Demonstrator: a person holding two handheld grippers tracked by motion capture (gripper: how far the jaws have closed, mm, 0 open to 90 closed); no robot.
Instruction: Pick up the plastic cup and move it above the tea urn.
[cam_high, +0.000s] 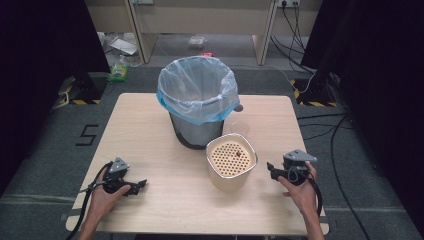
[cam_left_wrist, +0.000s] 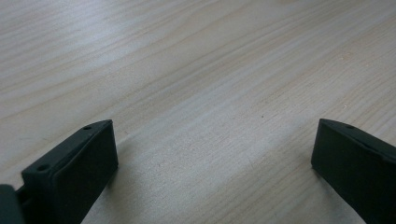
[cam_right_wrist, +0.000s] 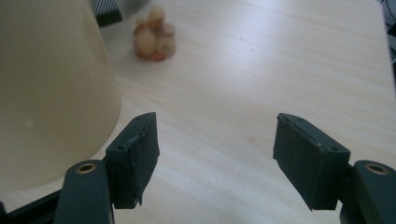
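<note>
One cream plastic container (cam_high: 231, 162) with a perforated insert sits right of centre in the high view, a small brown scrap on its mesh. Just above it stands a grey bin lined with a blue-rimmed clear bag (cam_high: 198, 97). Right gripper (cam_high: 272, 170), jaws apart and empty, rests beside the container; left gripper (cam_high: 141, 185), lower left, gapes empty on the pale wooden table (cam_high: 150, 130).

Blurry small thing (cam_right_wrist: 155, 35) behind cream container (cam_right_wrist: 51, 88), can't ID; container cut off at left edge.
</note>
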